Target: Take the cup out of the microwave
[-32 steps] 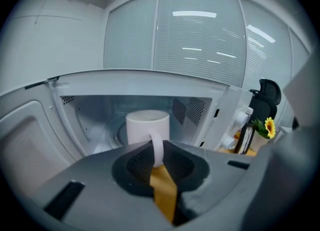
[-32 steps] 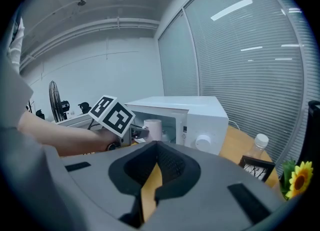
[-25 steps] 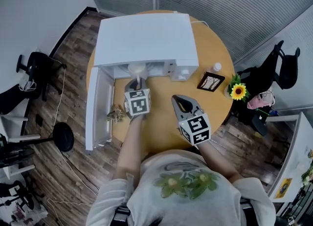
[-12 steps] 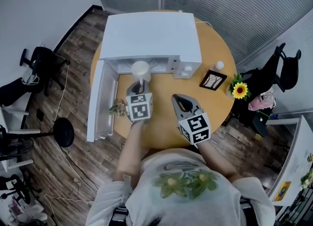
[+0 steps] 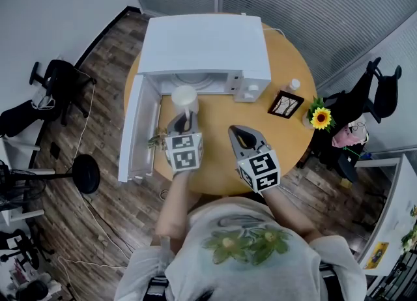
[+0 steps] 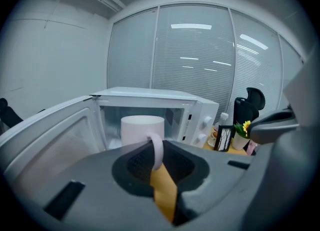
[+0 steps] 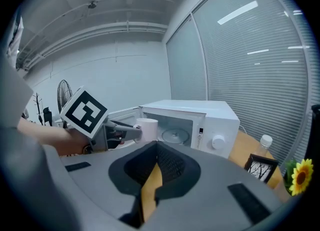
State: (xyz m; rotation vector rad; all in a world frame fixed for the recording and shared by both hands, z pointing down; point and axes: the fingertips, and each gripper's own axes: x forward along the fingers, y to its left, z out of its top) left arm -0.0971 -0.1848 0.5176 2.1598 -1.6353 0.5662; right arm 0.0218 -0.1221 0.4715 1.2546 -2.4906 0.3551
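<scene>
Since the cup (image 5: 184, 98) looks ceramic, I judge it stiff, smooth and breakable; its handle is the good hold. The left gripper (image 5: 186, 121) pinches that handle, with the cup at its 12 o'clock, just outside the open microwave (image 5: 205, 49), which holds only its turntable (image 7: 175, 136). What is in the cup I cannot tell. The right gripper (image 5: 242, 138) is pressed together, empty.

The cup (image 6: 142, 130) is white and smooth with a soft sheen, probably ceramic; the microwave (image 5: 205, 45) has a smooth white casing, with a clear glass plate (image 7: 172, 135) inside; the table (image 5: 290, 75) is pale, smooth wood; the floor (image 5: 107, 58) is dark planked wood; the left gripper (image 6: 156, 147) is matt grey plastic, its pads (image 6: 136, 164) dark and finely ribbed.
</scene>
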